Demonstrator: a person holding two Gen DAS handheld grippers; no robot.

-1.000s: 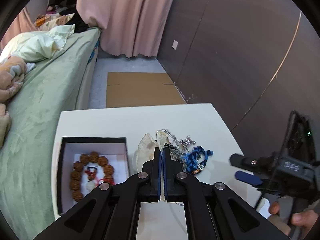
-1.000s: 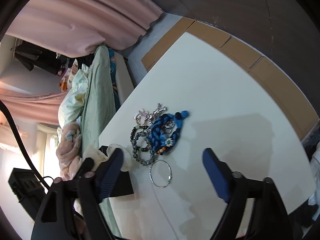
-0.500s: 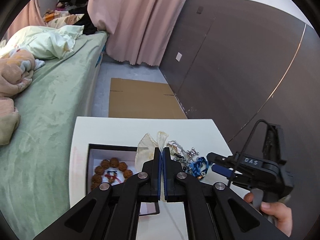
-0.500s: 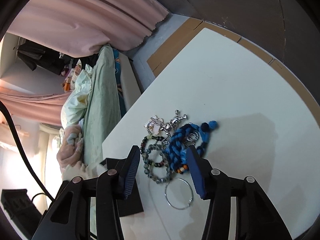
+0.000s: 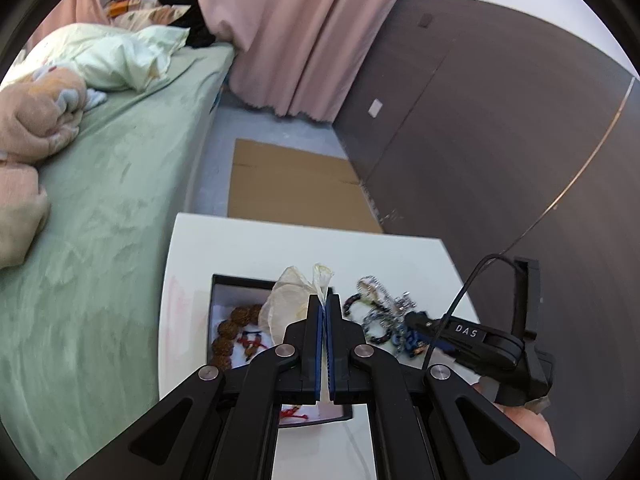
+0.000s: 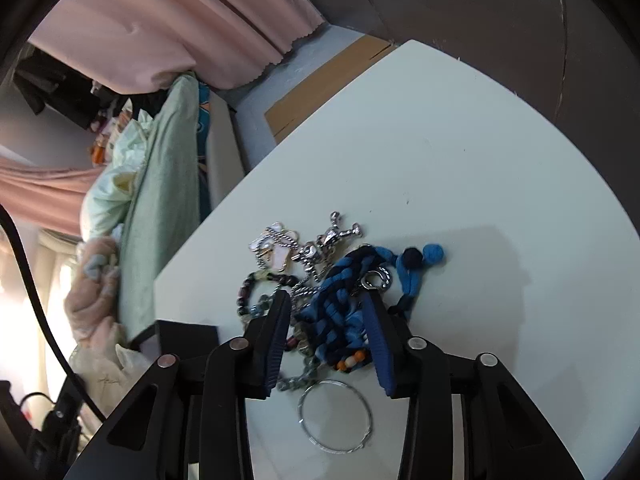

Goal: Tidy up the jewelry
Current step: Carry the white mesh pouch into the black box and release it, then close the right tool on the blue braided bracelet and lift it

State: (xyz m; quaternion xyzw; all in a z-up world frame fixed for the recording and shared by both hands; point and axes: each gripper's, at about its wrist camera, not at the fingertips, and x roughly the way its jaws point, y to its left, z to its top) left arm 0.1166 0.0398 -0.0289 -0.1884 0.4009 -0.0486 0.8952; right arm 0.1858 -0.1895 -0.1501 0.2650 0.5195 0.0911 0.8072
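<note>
A tangled jewelry pile lies on the white table (image 6: 440, 152). My right gripper (image 6: 326, 312) points down at it. Its jaws are closing, with the blue braided bracelet (image 6: 340, 292) between the blue pads, which stand close beside the braid. A silver bangle (image 6: 336, 416), a dark bead bracelet (image 6: 256, 292) and a silver charm chain (image 6: 316, 248) lie around it. My left gripper (image 5: 324, 300) is shut on a cream sheer pouch (image 5: 288, 300). It hangs over a black box (image 5: 224, 280) that holds a brown bead bracelet (image 5: 236, 320).
A green bed (image 5: 112, 220) runs along the table's left side, with bedding heaped on it. Flat cardboard (image 5: 292, 188) lies on the floor beyond the table. A dark panel wall (image 5: 500, 140) stands to the right and pink curtains (image 5: 288, 32) hang at the back. A hand (image 5: 528, 424) holds the right gripper.
The right gripper's jaws narrowed from wide apart and dropped onto the blue bracelet. The left gripper, still shut on the pouch, drew back and leftward from the table.
</note>
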